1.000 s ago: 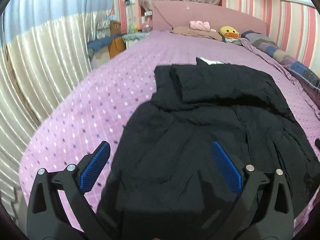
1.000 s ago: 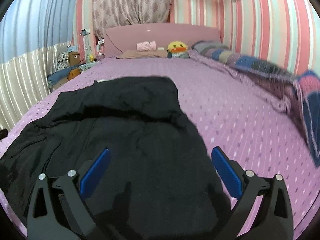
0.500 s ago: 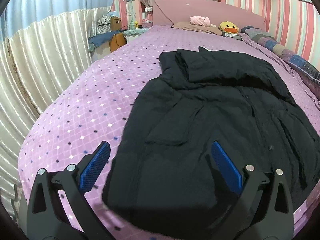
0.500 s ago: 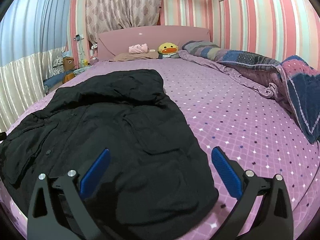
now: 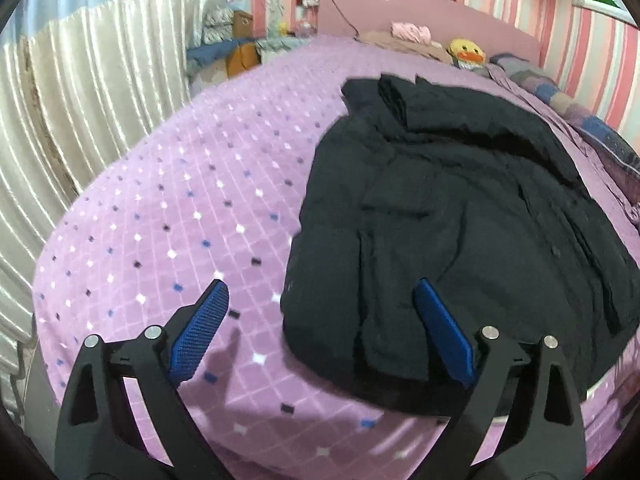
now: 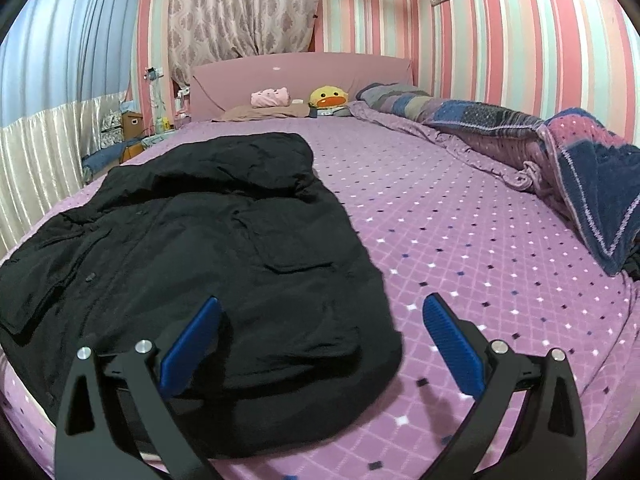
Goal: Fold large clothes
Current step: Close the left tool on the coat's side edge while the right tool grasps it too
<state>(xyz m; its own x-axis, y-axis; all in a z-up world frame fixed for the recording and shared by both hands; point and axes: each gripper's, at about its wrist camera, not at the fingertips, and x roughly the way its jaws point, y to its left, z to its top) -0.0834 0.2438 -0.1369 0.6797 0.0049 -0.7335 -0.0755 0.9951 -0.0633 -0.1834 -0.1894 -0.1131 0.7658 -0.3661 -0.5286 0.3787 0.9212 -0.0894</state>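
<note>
A large black jacket (image 5: 460,220) lies spread flat on the purple bedspread (image 5: 180,216), its hood end toward the headboard and its hem at the near edge of the bed. My left gripper (image 5: 320,300) hovers over the jacket's near left hem corner; its jaws are closing, wide apart, with the pads clear of the cloth. In the right wrist view the same jacket (image 6: 208,256) fills the left half. My right gripper (image 6: 320,312) stands open above the near right hem corner, with nothing pressed between its blue pads.
A rumpled patchwork quilt (image 6: 560,160) lies along the right side of the bed. A yellow duck toy (image 6: 328,98) and a pink soft toy (image 6: 270,98) sit by the pink headboard (image 6: 300,76). Pale curtains (image 5: 80,128) hang left of the bed, with boxes (image 5: 240,48) behind.
Both grippers have drawn back toward the foot of the bed and sunk lower, so the hem and bed edge now show. The left one now straddles the hem corner.
</note>
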